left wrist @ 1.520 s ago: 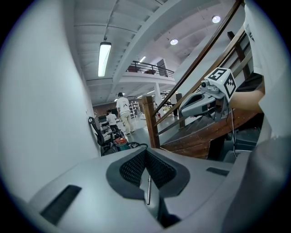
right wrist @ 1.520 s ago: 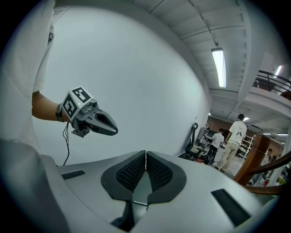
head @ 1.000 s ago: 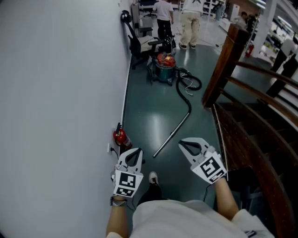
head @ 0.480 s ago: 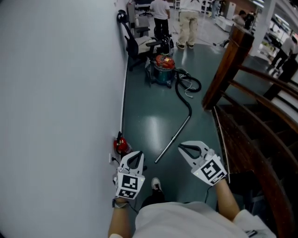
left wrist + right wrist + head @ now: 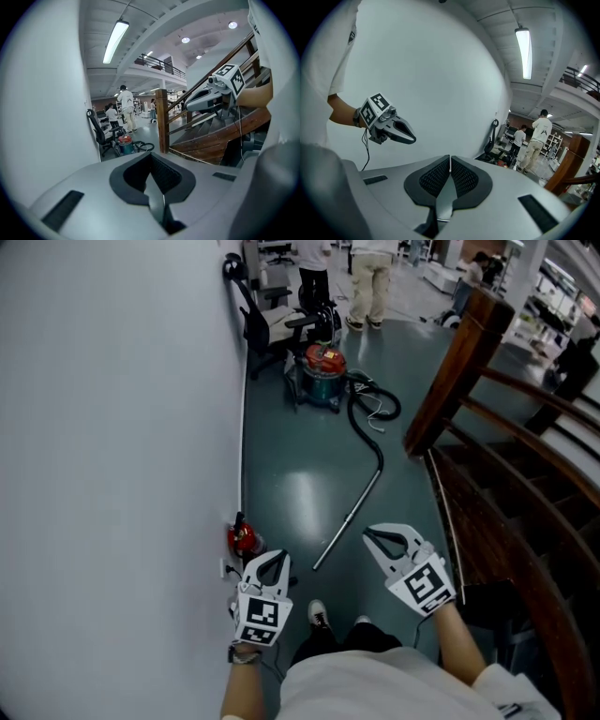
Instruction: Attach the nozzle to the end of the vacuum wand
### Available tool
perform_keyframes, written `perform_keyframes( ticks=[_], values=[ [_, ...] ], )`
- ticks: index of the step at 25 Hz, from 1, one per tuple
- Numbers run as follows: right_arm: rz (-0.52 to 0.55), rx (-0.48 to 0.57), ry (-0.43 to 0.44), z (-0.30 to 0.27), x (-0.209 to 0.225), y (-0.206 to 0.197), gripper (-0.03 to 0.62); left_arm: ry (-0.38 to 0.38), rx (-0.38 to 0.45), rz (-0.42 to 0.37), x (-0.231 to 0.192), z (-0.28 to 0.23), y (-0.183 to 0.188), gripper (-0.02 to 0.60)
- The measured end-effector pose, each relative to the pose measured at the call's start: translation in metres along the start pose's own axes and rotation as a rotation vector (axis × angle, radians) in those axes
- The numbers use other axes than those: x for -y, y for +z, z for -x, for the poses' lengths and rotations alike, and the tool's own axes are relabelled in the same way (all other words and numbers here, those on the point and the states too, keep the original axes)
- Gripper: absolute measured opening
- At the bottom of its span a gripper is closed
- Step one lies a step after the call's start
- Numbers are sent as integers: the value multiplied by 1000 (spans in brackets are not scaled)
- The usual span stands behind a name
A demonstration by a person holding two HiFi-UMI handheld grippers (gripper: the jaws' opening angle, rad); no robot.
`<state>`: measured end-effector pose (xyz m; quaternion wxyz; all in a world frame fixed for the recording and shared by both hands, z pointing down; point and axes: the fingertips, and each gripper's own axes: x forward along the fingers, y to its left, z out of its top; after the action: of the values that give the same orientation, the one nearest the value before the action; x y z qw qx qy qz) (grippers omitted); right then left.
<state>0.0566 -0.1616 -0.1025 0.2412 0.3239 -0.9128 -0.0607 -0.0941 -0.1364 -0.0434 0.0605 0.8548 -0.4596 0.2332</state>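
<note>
The silver vacuum wand (image 5: 349, 513) lies on the green floor ahead. A black hose (image 5: 367, 412) joins it to the red and teal vacuum canister (image 5: 322, 370). I cannot make out a separate nozzle. My left gripper (image 5: 274, 557) is held low near the wall, shut and empty, its tips (image 5: 151, 155) together. My right gripper (image 5: 369, 533) is held up at the right, also shut with nothing in it, its pads (image 5: 450, 158) meeting. Both grippers are short of the wand's near end. Each gripper view shows the other: right gripper (image 5: 188, 107), left gripper (image 5: 412, 138).
A white wall (image 5: 112, 427) runs along the left with a red fire extinguisher (image 5: 241, 538) at its foot. A wooden staircase (image 5: 506, 512) and its newel post (image 5: 450, 371) close the right side. A black office chair (image 5: 258, 324) and standing people (image 5: 370, 277) are beyond the canister.
The fire extinguisher and the wand's near end have slid lower in the head view, closer to me. Both grippers have travelled forward with me and stayed shut.
</note>
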Motion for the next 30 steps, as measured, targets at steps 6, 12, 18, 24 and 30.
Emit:
perform_keyframes(
  ticks=[6,12,18,24,30],
  values=[
    [-23,-16,9,-18,10,-14,29,28,-44,45,-15,-9,-21,0],
    [-69,-40,71,-23,0,-43,29,78,-84,85,-23,-12,-40,0],
    [-90,-50,108,-33,15,-55,29,126,-114,107,-20,-17,-42,0],
    [-84,-43,170,-37,21,-66,29,166,-130,138,-9,-21,-43,0],
    [-67,-56,215,-46,27,-81,29,198,-136,162,0,-36,-43,0]
  ],
)
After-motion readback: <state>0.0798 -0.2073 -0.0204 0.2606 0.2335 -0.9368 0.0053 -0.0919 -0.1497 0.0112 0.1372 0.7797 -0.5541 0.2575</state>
